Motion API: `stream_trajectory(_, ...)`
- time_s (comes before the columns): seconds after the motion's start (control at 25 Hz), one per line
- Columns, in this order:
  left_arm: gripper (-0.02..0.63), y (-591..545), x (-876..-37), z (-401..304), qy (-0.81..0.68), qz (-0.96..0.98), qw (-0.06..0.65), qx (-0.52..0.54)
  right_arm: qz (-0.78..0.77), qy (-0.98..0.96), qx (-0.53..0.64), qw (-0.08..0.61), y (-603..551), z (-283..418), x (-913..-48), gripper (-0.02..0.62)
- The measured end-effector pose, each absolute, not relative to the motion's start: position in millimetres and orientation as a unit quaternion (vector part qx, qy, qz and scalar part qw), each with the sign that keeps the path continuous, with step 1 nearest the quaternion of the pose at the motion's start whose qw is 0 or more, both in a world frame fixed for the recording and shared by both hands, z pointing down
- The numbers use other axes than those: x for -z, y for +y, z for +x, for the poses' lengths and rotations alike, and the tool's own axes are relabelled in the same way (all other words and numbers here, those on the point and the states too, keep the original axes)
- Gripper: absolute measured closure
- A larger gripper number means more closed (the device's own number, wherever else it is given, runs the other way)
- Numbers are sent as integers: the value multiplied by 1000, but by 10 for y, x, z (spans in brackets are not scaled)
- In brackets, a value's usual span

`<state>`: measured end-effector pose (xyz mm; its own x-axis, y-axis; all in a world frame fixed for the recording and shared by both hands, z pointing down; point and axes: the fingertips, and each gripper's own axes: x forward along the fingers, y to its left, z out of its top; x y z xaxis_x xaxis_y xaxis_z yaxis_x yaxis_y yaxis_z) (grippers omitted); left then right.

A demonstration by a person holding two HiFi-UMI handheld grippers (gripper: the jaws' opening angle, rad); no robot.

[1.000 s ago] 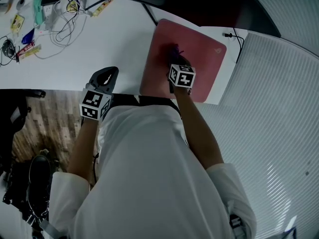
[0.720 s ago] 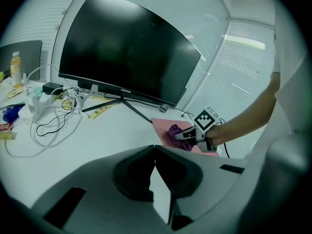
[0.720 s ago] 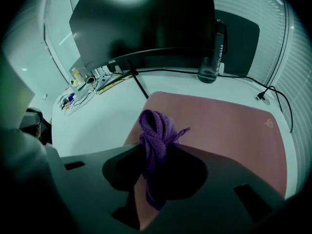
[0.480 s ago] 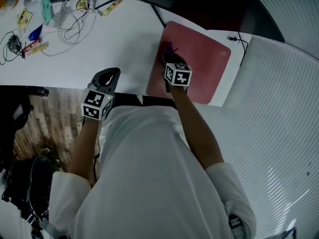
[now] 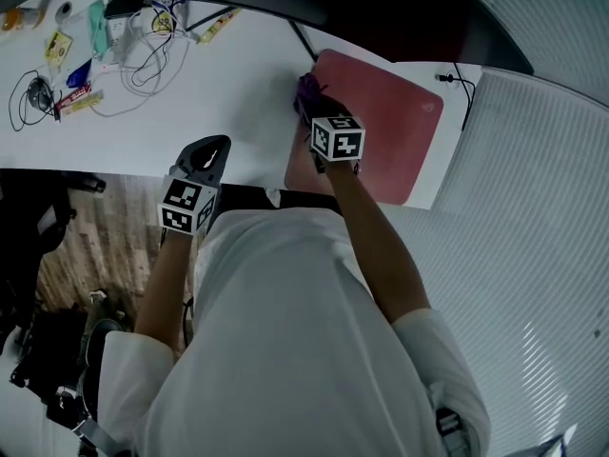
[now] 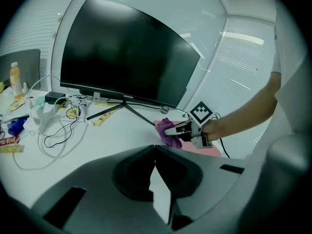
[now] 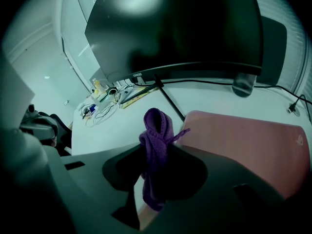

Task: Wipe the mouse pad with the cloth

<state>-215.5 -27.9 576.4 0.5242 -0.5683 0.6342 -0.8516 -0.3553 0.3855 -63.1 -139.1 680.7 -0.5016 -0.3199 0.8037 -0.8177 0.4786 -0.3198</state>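
Note:
A pink mouse pad (image 5: 381,131) lies on the white desk (image 5: 219,84), right of centre. My right gripper (image 5: 309,103) is shut on a purple cloth (image 7: 156,145), which hangs bunched between its jaws at the pad's far-left corner (image 7: 195,118). In the left gripper view the cloth (image 6: 170,133) and the right gripper (image 6: 173,129) appear past my own jaws. My left gripper (image 5: 211,150) hovers at the desk's near edge, left of the pad, shut with nothing in it (image 6: 155,150).
A large dark monitor (image 6: 126,52) on a thin stand (image 6: 124,105) stands at the back of the desk. Tangled white cables (image 5: 143,60) and small packets (image 5: 62,46) lie at the far left. A black cable (image 5: 457,84) runs off the pad's right corner.
My right gripper has slid the cloth from the middle of the pad to its far-left corner. The left gripper has stayed put.

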Motion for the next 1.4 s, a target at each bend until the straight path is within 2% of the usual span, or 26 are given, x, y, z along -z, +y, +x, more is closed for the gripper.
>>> stream_trajectory(0.36,588,-287,-5608,-2042,-451,793,349,-213,355,-802,-357,321,-1860,-614,-6787,474)
stream_trajectory(0.72,588,-247,-5628,-1879,-453,787,351,-229,364,-796,-349,334,-2050,-249,-7020,474)
stream_trajectory(1.4,588,-240,-5604,-1053,-437,797,343,-239,387,-787,-353,327,-2145,646,-7088,474)
